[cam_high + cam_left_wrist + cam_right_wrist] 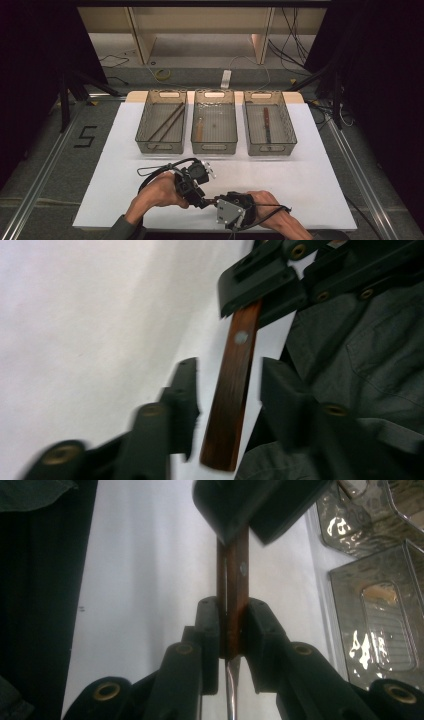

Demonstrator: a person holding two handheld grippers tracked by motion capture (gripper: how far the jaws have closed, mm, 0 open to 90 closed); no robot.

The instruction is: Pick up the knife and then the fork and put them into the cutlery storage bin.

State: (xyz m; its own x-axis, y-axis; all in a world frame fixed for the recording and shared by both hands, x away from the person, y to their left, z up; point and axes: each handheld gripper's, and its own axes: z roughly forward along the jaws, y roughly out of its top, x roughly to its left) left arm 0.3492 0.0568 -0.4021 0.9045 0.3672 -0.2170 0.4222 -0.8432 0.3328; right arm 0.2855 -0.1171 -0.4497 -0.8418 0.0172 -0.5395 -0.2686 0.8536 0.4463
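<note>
Left claw (pixel 225 405) hangs open around the reddish-brown wooden knife handle (pixel 231 395) low over the white desk (pixel 300 175), right claw (pixel 231 630) clamps it, so I'd close left squarely before right lets go.

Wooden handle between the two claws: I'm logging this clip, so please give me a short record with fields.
item: wooden handle with a rivet, and a metal part running on from it
right claw: shut on the wooden handle
left claw: open, one jaw on each side of the handle, with gaps showing
surface: white table
left basket: two long sticks
middle basket: one wooden-handled piece
right basket: one long utensil
</note>
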